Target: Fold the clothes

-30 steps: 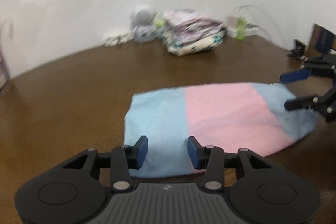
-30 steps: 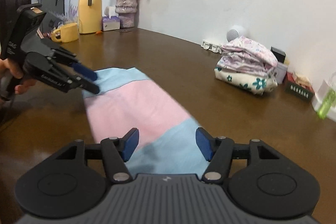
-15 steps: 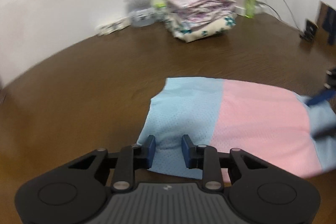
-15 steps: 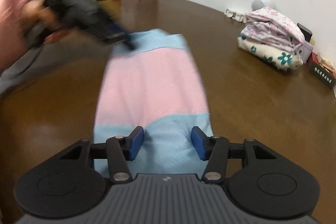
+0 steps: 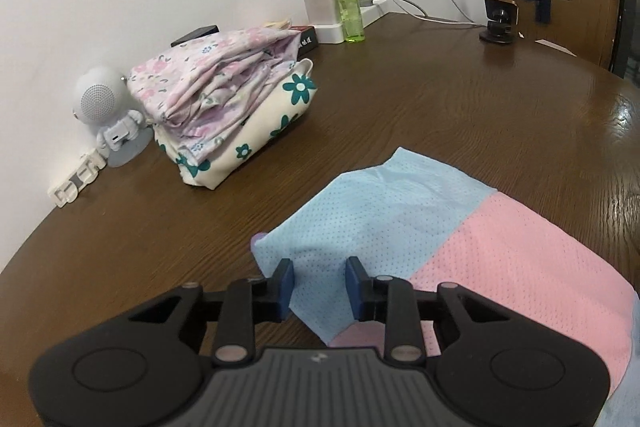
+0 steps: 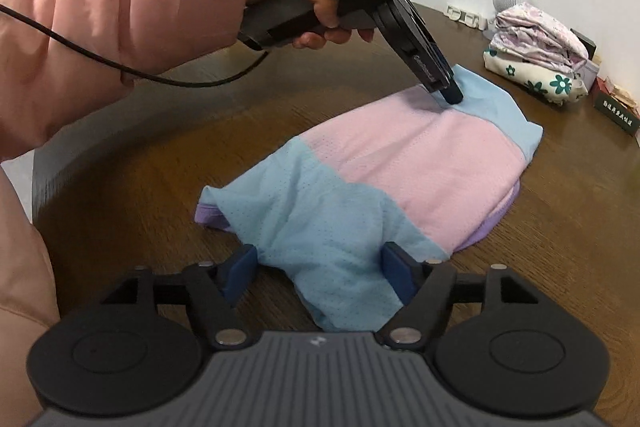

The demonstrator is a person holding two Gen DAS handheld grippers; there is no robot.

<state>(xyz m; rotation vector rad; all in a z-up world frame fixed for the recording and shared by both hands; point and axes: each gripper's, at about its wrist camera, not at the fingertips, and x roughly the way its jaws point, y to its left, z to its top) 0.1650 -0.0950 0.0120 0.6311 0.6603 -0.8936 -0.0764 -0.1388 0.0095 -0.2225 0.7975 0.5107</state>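
Note:
A folded mesh garment [image 5: 420,211], light blue at both ends and pink in the middle, lies on the brown table [image 5: 440,99], with a purple layer showing under it in the right wrist view. My left gripper [image 5: 320,285] stands narrowly open over a blue corner, cloth lying between its fingers with no visible pinch. In the right wrist view the left gripper [image 6: 450,93], held by a hand in a pink sleeve [image 6: 120,7], touches the far blue end of the garment [image 6: 400,155]. My right gripper [image 6: 320,273] straddles the near blue end, its jaws opening, pads clear of the cloth.
A stack of folded floral clothes [image 5: 224,107] sits near the wall beside a small white robot-shaped speaker [image 5: 106,107]. A green spray bottle [image 5: 351,15], charger and cables stand at the back. A phone stand [image 5: 498,23] and wooden chair [image 5: 560,7] are far right.
The left gripper swung across to the blue corner and its fingers narrowed. The right gripper moved in over the near blue end and its fingers spread wider.

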